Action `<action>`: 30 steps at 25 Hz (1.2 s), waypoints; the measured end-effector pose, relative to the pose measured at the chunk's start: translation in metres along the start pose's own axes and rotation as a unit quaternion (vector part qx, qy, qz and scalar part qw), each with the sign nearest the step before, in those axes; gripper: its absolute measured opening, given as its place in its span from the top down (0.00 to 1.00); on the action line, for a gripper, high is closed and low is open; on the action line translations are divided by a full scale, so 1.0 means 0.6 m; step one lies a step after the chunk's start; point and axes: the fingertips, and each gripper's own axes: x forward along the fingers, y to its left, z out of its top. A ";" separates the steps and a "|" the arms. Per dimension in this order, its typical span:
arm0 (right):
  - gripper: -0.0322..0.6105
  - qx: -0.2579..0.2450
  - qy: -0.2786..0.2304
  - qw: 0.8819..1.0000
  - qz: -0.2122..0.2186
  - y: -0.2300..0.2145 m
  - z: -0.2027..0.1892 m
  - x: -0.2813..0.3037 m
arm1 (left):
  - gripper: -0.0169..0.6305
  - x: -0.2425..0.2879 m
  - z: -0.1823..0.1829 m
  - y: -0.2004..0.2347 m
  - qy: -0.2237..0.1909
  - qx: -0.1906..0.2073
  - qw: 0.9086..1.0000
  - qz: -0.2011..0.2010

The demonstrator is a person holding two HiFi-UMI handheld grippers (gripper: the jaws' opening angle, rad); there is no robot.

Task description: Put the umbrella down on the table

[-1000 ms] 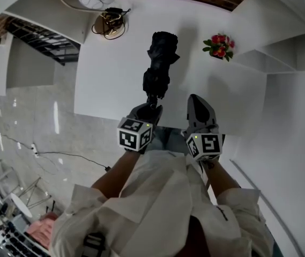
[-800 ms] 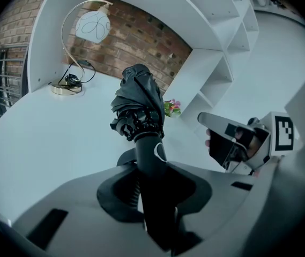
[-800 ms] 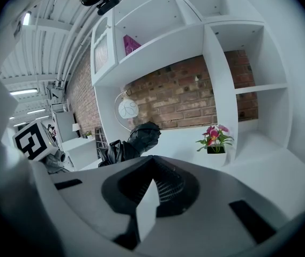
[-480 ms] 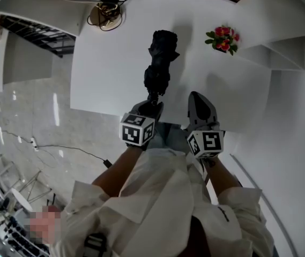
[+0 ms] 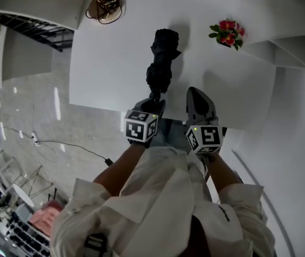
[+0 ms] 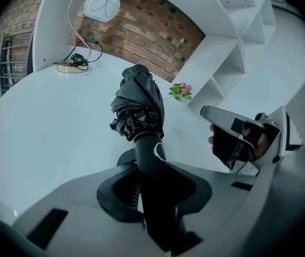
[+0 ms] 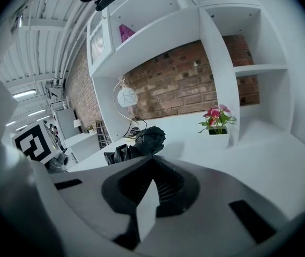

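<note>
clamped in the left gripper (image 6: 155,197), jaws pressed on the stiff handle: folded black umbrella (image 5: 162,63), reaching toward 12 o'clock over the white table (image 5: 104,74), contact with it not discernible. probably light, canopy soft and floppy, handle smooth, so best held low on the handle as now. at 3 o'clock, right gripper (image 5: 198,98), jaws together, empty. flowers (image 5: 228,32) at 2 o'clock, lamp base (image 5: 105,7) at 11.

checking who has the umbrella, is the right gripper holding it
No, the umbrella is clamped by its handle in the left gripper, while the right gripper has nothing between its jaws.
</note>
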 end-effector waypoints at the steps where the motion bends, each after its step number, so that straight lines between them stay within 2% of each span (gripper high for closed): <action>1: 0.92 0.001 0.001 1.000 0.000 0.000 -0.003 0.002 | 0.79 0.002 -0.003 0.001 0.001 -0.001 1.000 0.001; 30: 0.92 0.012 0.013 1.000 0.000 -0.004 -0.040 -0.007 | 0.79 0.034 -0.043 0.029 0.032 -0.042 0.998 0.015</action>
